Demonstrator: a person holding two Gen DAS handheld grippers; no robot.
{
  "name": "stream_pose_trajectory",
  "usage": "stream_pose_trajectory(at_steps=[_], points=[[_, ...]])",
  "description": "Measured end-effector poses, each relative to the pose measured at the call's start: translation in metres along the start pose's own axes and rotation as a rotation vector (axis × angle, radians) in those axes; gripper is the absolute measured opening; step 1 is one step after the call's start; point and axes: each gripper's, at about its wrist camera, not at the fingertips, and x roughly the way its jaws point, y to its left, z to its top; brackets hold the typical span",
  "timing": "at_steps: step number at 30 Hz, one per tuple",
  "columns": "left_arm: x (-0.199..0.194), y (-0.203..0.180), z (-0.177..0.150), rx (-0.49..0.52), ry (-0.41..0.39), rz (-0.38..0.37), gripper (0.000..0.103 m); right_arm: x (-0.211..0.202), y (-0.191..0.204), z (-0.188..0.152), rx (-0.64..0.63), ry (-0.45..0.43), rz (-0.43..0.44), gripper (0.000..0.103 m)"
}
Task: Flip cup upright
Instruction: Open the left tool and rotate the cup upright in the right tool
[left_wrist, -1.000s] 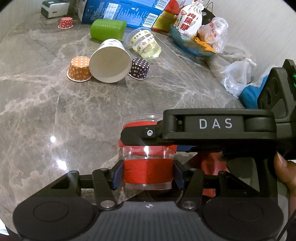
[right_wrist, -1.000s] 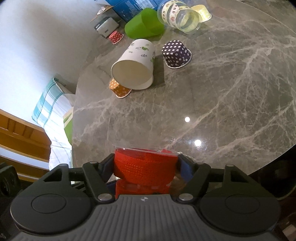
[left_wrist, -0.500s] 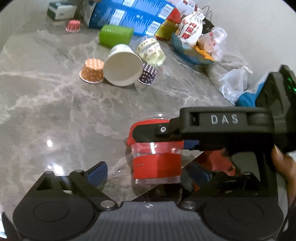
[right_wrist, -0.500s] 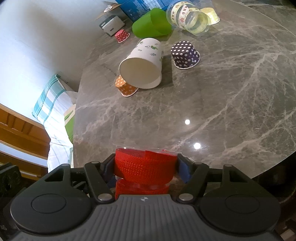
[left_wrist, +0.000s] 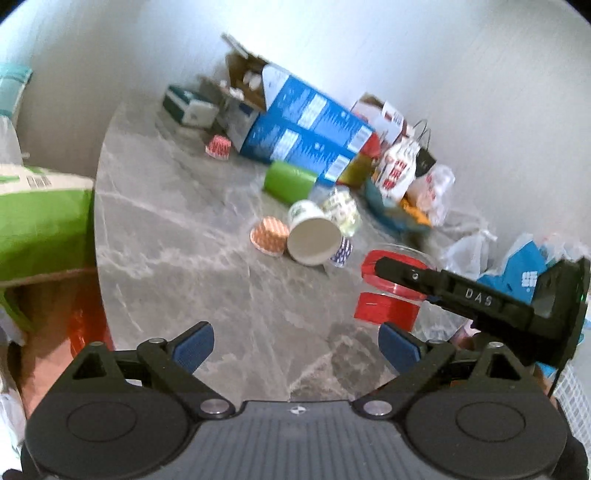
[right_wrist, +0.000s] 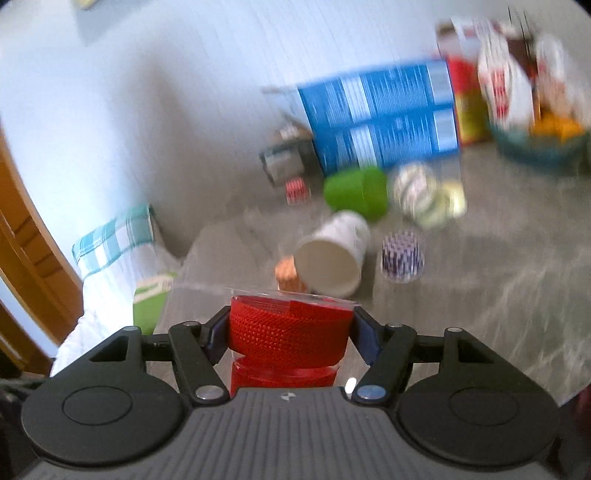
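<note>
The clear plastic cup with red bands (right_wrist: 288, 334) sits between the blue pads of my right gripper (right_wrist: 290, 336), which is shut on it. In the left wrist view the same cup (left_wrist: 389, 295) stands rim up at the right, with one finger of the right gripper across its side. My left gripper (left_wrist: 295, 345) is open and empty, pulled back from the cup, with bare grey marble table (left_wrist: 207, 280) between its pads.
A white paper cup (left_wrist: 312, 236) lies on its side mid-table, with an orange cupcake liner (left_wrist: 269, 234), a dotted purple liner (right_wrist: 402, 256), a green cup (left_wrist: 290, 181) and a clear patterned cup (right_wrist: 424, 195). Blue boxes (left_wrist: 306, 136), bags and a bowl crowd the far edge.
My left gripper has let go of the cup, opened wide and drawn back to the left. The right gripper keeps its hold on the cup and has tilted upward, blurring its view.
</note>
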Motion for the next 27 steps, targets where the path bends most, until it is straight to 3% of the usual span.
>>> stream_pose_trajectory(at_steps=[4,8,10,15,19,27], points=[[-0.015,-0.007,0.0,0.051,-0.059,-0.002,0.097,-0.011,0.004,-0.003,-0.077,-0.129,-0.004,0.067],[-0.025,-0.021,0.014,0.172,-0.12,0.053,0.097,-0.031,0.016,-0.011,-0.229,-0.346,-0.076,0.067],[-0.026,-0.02,0.021,0.167,-0.14,0.086,0.097,-0.037,0.018,-0.019,-0.297,-0.474,-0.105,0.067],[-0.03,-0.012,0.013,0.117,-0.171,0.04,0.097,-0.03,0.01,-0.035,-0.369,-0.649,-0.136,0.068],[-0.028,-0.009,-0.004,0.105,-0.178,0.018,0.097,-0.019,0.001,-0.051,-0.373,-0.721,-0.084,0.067],[-0.021,-0.006,-0.041,0.075,-0.198,-0.035,0.097,-0.009,-0.006,-0.065,-0.347,-0.724,-0.134,0.067]])
